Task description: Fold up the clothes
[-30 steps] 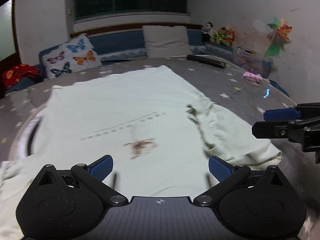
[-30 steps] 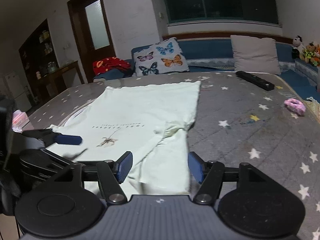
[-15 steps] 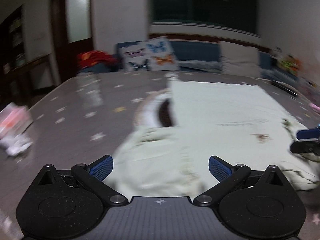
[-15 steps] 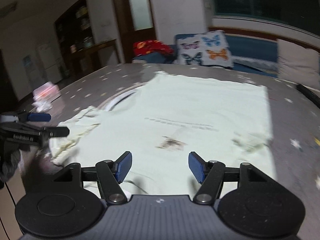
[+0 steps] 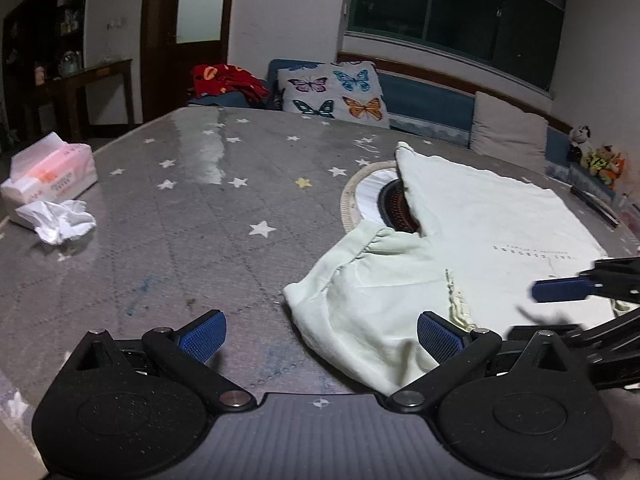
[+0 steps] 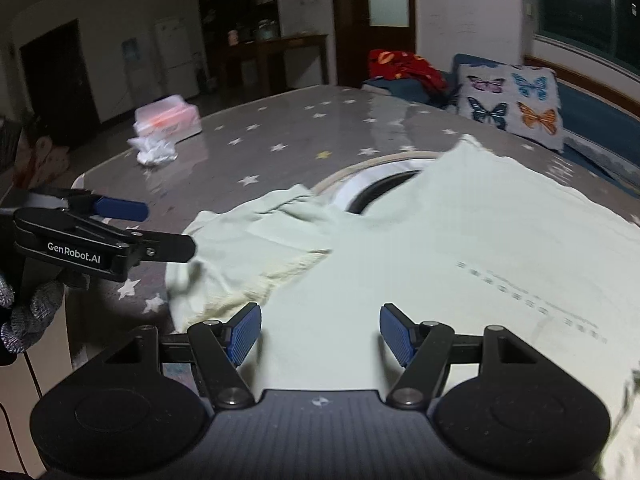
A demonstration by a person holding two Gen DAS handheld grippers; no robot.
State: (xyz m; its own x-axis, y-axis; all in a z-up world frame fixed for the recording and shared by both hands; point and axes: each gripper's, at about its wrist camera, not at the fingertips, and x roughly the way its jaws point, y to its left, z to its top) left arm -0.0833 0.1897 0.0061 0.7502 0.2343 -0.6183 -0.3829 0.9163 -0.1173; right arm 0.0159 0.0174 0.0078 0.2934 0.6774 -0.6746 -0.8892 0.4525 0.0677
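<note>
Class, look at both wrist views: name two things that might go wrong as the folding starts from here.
1. The shirt partly covers a round ring on the table; dragging cloth might snag there.
2. The sleeve lies bunched, so the open left gripper may pinch several layers and fold crookedly.

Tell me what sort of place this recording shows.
Most likely a home living or dining room: a butterfly cushion on a window bench, a tissue pack on the star-patterned table, and a fridge beyond.
</note>
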